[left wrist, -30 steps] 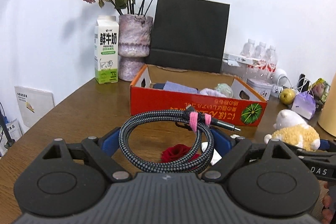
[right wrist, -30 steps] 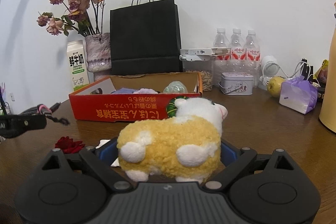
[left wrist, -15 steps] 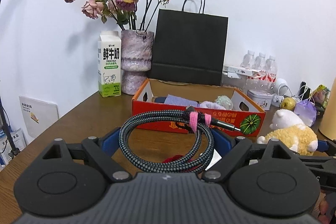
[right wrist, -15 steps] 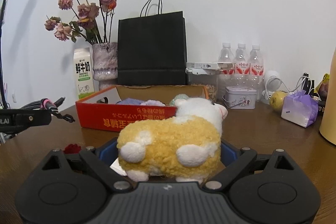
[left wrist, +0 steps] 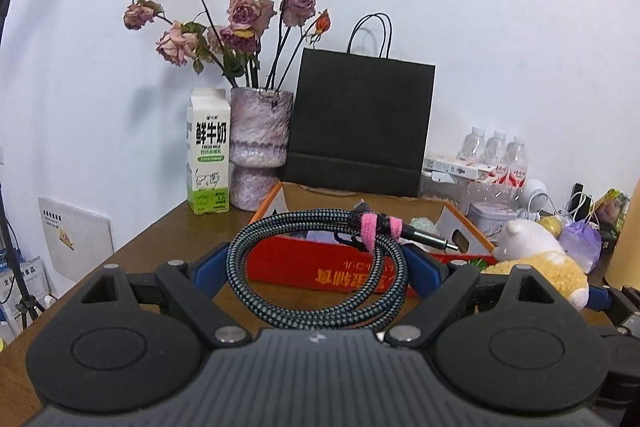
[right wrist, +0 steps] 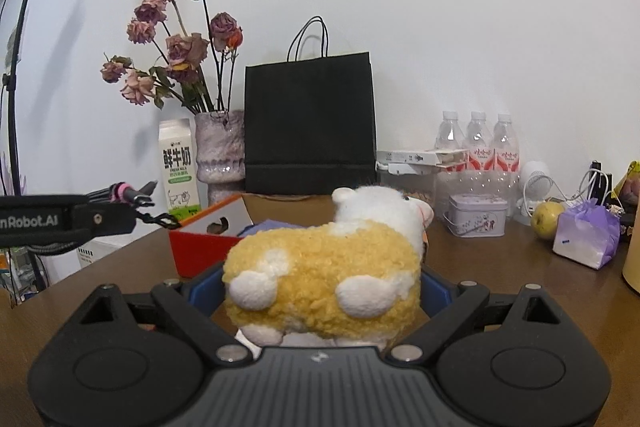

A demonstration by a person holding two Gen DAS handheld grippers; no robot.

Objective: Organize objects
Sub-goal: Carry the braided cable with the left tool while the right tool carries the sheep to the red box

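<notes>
Left wrist view first: the left gripper has its jaws set wide and clamped on the coiled braided cable, blue pads pressing the coil from either side, and the coil is held up off the tabletop. A pink tie binds the coil at its far right, with the plug sticking out to the right. Just beyond, the red cardboard box sits open on the tabletop with a few soft items inside. Farther back, a milk carton stands at the left, a vase of dried roses beside it, and a black paper bag behind the box against the wall.

Over on the right wrist view, the right gripper is also spread wide, clamped on the yellow-and-white plush sheep, its white head pointing away towards the far side. The sheep is carried near the box's right end. The left gripper's finger reaches in from the left with the cable's plug showing. Far right stand three water bottles, a small tin, an apple and a purple tissue pack.
</notes>
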